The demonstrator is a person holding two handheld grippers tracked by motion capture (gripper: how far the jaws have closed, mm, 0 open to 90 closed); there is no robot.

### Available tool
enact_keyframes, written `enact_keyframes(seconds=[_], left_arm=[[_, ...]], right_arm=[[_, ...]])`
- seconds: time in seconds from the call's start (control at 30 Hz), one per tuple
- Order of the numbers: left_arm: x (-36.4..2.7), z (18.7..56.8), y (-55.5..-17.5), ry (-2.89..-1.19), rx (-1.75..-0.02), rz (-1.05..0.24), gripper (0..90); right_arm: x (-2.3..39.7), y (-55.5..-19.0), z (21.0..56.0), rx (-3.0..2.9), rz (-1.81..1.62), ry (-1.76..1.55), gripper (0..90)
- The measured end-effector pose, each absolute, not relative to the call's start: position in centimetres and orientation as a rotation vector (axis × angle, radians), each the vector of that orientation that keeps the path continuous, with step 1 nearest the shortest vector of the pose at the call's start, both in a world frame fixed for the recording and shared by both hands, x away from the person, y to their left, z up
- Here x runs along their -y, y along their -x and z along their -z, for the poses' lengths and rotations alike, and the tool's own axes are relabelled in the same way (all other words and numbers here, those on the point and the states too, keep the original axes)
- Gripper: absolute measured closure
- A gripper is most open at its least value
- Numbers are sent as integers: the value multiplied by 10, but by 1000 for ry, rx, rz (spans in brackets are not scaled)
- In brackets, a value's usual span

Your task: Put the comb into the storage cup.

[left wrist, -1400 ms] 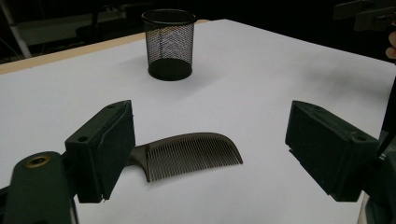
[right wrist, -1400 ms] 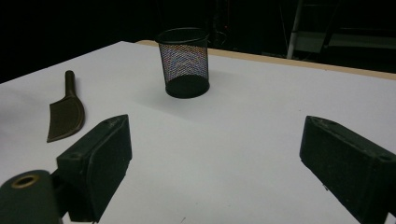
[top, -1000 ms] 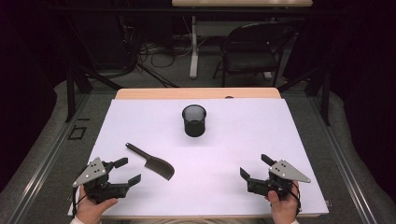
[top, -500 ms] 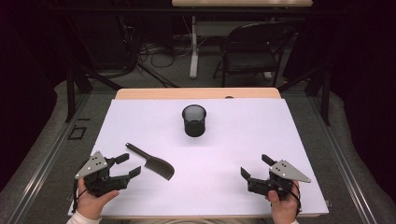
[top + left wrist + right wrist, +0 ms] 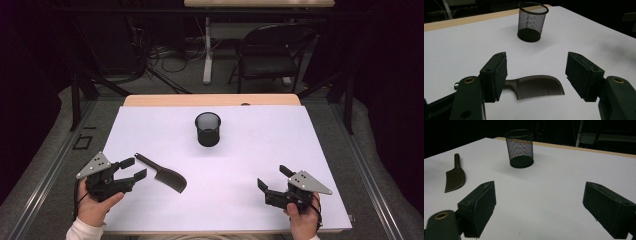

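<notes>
Approach step: left gripper (image 5: 131, 169) closing in on the comb (image 5: 162, 173), jaws apart and just narrowed, nothing pressed between them yet. In the left gripper view the comb (image 5: 536, 86) lies flat on the white table cover (image 5: 235, 200) beyond the pads, teeth toward the camera, handle running behind the left pad. Right gripper (image 5: 273, 181) parked at the near right of the cover, jaws wide and empty, well apart from the comb. Mesh pen cup (image 5: 208, 128) upright at mid-table, well apart from both grippers.

Next move, by judgement: lower and advance the left gripper until the pads straddle the comb's spine or handle, then pinch; a flat, thin thing, so low pads needed. Cup probably the destination.

Hard to tell: end of the comb handle hidden behind the left pad; inside of the cup too dark to read.
</notes>
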State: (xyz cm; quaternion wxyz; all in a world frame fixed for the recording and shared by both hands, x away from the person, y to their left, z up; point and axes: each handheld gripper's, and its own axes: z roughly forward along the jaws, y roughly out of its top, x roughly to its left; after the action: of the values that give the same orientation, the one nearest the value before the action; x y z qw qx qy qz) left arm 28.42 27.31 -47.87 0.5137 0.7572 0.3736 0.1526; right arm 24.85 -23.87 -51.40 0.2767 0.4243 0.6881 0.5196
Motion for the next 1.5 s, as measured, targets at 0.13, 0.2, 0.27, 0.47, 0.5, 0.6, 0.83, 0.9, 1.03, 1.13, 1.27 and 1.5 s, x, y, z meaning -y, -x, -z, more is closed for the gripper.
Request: enact_keyframes(seconds=[0.13,0.2,0.27,0.47,0.5,0.6,0.83,0.9,1.03,1.13,1.27,1.5], left_arm=[[-275,476,-289,-1821,-925,-364,351],[-275,473,-293,-1836,-945,-364,353],[-275,471,-296,-1850,-954,-360,360],[-272,467,-305,-1883,-984,-354,416],[-272,467,-305,-1883,-984,-354,421],[-271,464,-309,-1887,-1008,-355,453],[-269,454,-316,-1892,-1065,-367,469],[-269,453,-318,-1887,-1080,-368,469],[-270,452,-323,-1877,-1112,-357,479],[-269,452,-327,-1878,-1125,-372,484],[-269,454,-332,-1884,-1132,-385,494],[-269,459,-342,-1878,-1153,-383,524]], right_arm=[[238,-248,514,-1856,-1389,-1134,115],[239,-248,514,-1854,-1390,-1139,121],[239,-248,514,-1858,-1390,-1144,125],[239,-249,516,-1856,-1394,-1140,132],[239,-249,516,-1856,-1394,-1140,132],[238,-249,516,-1862,-1395,-1143,137],[238,-250,517,-1864,-1404,-1154,139],[238,-250,517,-1869,-1399,-1150,139],[238,-250,517,-1871,-1400,-1144,140],[239,-251,517,-1874,-1400,-1146,140],[239,-251,518,-1880,-1395,-1147,141],[238,-252,519,-1886,-1401,-1148,142]])
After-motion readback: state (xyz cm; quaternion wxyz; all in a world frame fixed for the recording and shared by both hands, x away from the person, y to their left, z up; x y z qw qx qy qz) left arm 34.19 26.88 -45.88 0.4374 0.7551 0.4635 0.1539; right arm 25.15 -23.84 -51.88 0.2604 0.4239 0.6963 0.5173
